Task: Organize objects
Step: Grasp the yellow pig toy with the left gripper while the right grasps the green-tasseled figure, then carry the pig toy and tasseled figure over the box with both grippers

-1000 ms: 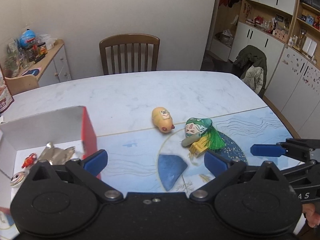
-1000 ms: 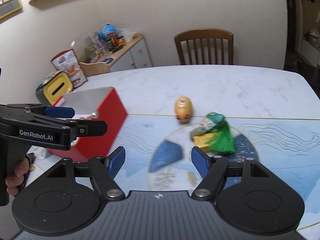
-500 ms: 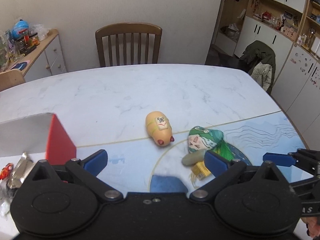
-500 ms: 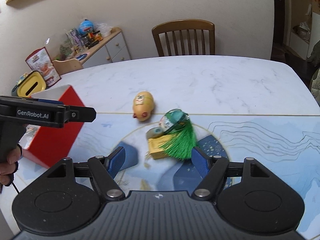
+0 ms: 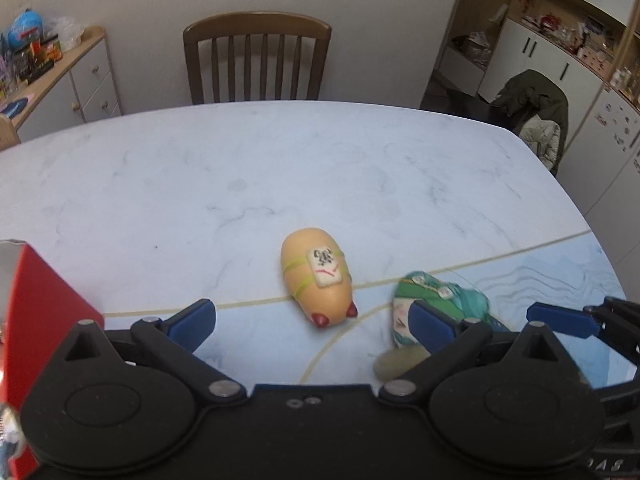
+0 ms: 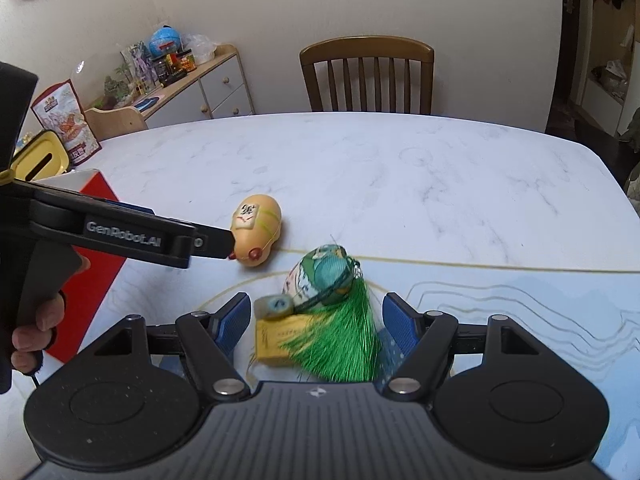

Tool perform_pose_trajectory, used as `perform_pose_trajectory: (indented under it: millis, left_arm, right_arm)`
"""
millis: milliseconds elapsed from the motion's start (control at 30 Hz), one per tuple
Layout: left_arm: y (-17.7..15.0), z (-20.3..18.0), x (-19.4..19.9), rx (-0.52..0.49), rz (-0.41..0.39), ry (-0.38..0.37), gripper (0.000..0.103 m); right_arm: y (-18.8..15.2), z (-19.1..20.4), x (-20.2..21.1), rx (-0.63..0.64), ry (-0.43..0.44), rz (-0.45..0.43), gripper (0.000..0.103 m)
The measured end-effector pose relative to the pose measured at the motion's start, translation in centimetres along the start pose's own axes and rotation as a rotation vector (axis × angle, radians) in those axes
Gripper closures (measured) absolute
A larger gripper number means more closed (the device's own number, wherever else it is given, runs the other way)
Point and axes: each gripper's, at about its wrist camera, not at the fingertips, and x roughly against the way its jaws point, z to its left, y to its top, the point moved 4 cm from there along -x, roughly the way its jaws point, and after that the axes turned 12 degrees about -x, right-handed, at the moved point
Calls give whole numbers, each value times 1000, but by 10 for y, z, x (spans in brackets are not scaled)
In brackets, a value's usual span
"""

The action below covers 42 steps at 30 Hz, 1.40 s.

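Observation:
A tan pig toy (image 5: pixel 316 282) with a mahjong tile on its back lies on the table, straight ahead of my open left gripper (image 5: pixel 310 326). It also shows in the right wrist view (image 6: pixel 256 229). A green charm with a painted face, a tassel and a yellow tag (image 6: pixel 324 304) lies between the open fingers of my right gripper (image 6: pixel 318 318). In the left wrist view the charm (image 5: pixel 436 304) is partly hidden by my right finger. The red box (image 5: pixel 38 320) stands at the left.
A wooden chair (image 5: pixel 258 60) stands at the far table edge. A sideboard with clutter (image 6: pixel 176 76) is at the back left. A yellow tin (image 6: pixel 38 156) sits left of the red box (image 6: pixel 92 256). Cupboards and a draped jacket (image 5: pixel 536 108) are at the right.
Both grippers have moved forward and down toward the toys. The charm now sits between my right fingers. The box has slid to the left edge of the left view.

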Motion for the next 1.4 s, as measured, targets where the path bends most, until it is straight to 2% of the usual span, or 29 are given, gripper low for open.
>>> perform_pose_trajectory:
  millis: [233, 500, 567, 700, 767, 867, 933, 1033, 1133, 1400]
  left_arm:
    - [7, 8, -31, 40, 19, 10, 2]
    - [10, 6, -53, 42, 24, 12, 11]
    - [11, 6, -57, 39, 26, 14, 18]
    - [11, 6, -62, 29, 28, 5, 23]
    - [11, 4, -64, 17, 25, 4, 32]
    - [8, 2, -66, 10, 30, -1, 41]
    - [6, 1, -65, 4, 24, -2, 43]
    - [6, -2, -63, -22, 16, 1, 54]
    - [6, -4, -61, -30, 16, 2, 55]
    - [13, 0, -41, -26, 1, -13, 56]
  right_arm:
    - [11, -5, -30, -45, -8, 15, 31]
    - [14, -12, -57, -89, -19, 38, 31]
    - [14, -12, -60, -90, -17, 44, 34]
    - [12, -12, -65, -96, -13, 51, 39]
    - [10, -12, -68, -101, -12, 58, 44]
    - [9, -11, -69, -108, -8, 60, 47]
    - [9, -10, -70, -111, -6, 60, 49]
    - [9, -10, -70, -112, -9, 60, 52]
    - [10, -11, -69, -119, -18, 57, 56]
    - [17, -6, -57, -135, -29, 31, 58]
